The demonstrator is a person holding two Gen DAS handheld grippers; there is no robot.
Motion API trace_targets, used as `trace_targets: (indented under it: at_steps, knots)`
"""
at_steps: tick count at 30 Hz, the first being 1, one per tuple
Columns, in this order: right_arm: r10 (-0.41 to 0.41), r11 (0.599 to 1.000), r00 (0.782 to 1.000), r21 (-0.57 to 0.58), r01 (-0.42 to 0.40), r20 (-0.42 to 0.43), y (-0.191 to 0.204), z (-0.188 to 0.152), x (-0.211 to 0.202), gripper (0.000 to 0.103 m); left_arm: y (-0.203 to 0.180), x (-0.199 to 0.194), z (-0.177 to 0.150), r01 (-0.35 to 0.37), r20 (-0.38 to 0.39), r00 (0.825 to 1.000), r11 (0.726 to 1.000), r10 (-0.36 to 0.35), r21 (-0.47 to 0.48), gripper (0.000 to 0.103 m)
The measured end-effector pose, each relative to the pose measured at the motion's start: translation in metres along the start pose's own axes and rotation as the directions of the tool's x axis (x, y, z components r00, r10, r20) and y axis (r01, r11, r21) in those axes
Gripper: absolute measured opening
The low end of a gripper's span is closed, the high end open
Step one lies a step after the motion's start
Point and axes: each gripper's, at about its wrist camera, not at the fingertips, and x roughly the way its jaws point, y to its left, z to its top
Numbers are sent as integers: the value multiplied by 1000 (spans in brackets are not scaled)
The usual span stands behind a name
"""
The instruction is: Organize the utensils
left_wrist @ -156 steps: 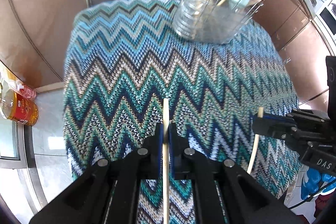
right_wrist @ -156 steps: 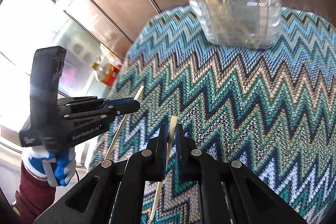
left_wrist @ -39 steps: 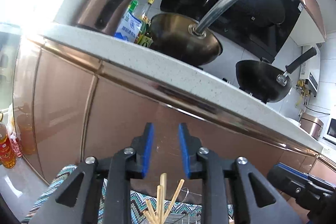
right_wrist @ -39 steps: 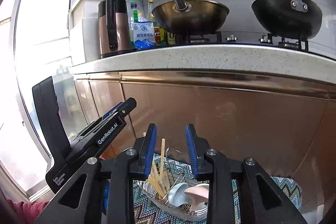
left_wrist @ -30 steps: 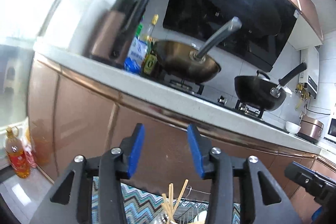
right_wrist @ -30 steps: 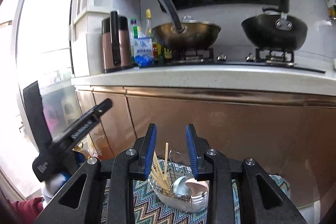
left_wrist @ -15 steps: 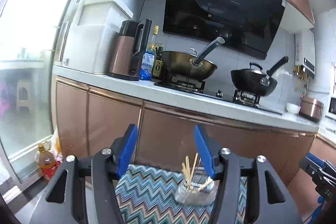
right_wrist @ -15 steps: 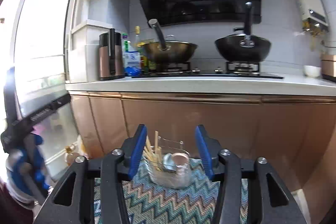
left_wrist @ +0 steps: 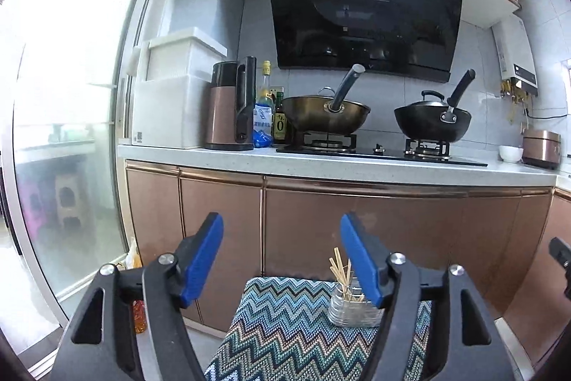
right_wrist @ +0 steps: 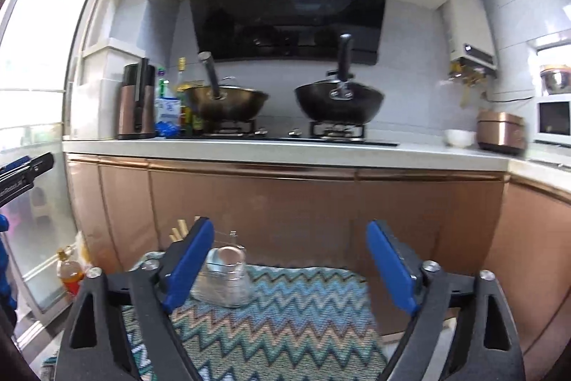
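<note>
Both grippers point roughly level at the kitchen, and both are empty. Nearest the lens, the left gripper [left_wrist: 282,250] has its blue pads [left_wrist: 201,259] well apart and its jaws are opening, nothing between them. The right gripper [right_wrist: 291,261] likewise stands wide, its jaws opening, nothing held. Beyond the fingers lies a zigzag cloth [left_wrist: 285,320] covering a low surface. At the cloth's far side stands a clear holder [right_wrist: 225,281], upright, with chopsticks [left_wrist: 340,270] sticking up from it; a rounded utensil inside it is too blurred to identify. An oil bottle [right_wrist: 69,275] stands on the floor left of the cloth. Behind are copper cabinets [left_wrist: 357,231] under a pale counter [right_wrist: 285,152]. On the counter's hob sit a brass wok [left_wrist: 326,118] and a black wok [left_wrist: 431,125], apart, below a black hood [left_wrist: 364,13].
</note>
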Motion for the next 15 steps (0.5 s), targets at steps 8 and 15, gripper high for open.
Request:
trace_targets:
  at_steps: [8, 15]
  knots:
    - [-64, 996, 998, 55, 65, -16, -27, -10, -1, 103, -10, -14, -4, 18, 18, 1000, 999, -19, 48, 71]
    - [-98, 992, 995, 78, 101, -37, -37, -20, 4, 103, -13, -14, -5, -25, 10, 1000, 998, 24, 54, 73]
